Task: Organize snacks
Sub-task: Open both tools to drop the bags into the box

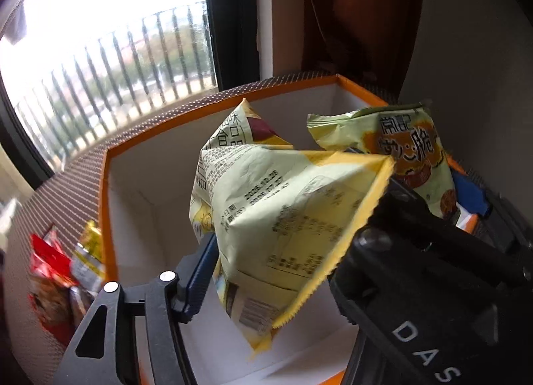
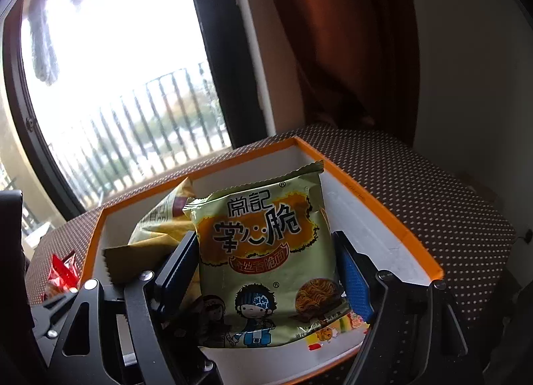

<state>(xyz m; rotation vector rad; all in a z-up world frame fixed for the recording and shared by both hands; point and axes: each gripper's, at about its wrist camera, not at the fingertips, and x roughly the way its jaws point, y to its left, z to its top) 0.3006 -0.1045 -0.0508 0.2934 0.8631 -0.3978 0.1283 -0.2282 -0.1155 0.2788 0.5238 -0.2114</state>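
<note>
Beside a bright window, the orange-rimmed box (image 2: 383,205) sat on dotted cloth (image 2: 433,192). Right gripper (image 2: 266,271) clamped the green noodle packet (image 2: 263,251); left gripper (image 1: 293,245), jaws parted, loosely bracketed the yellow packet (image 1: 283,218).

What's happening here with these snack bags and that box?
A person is sorting snacks into an orange-rimmed box using two tools. The right hand-held gripper holds a green noodle-snack packet upright over the box. The left hand-held gripper has a yellow packet between its fingers, above the box's white inside; whether it still grips it is unclear. A few red and gold packets wait outside the box on the dotted cloth.
</note>
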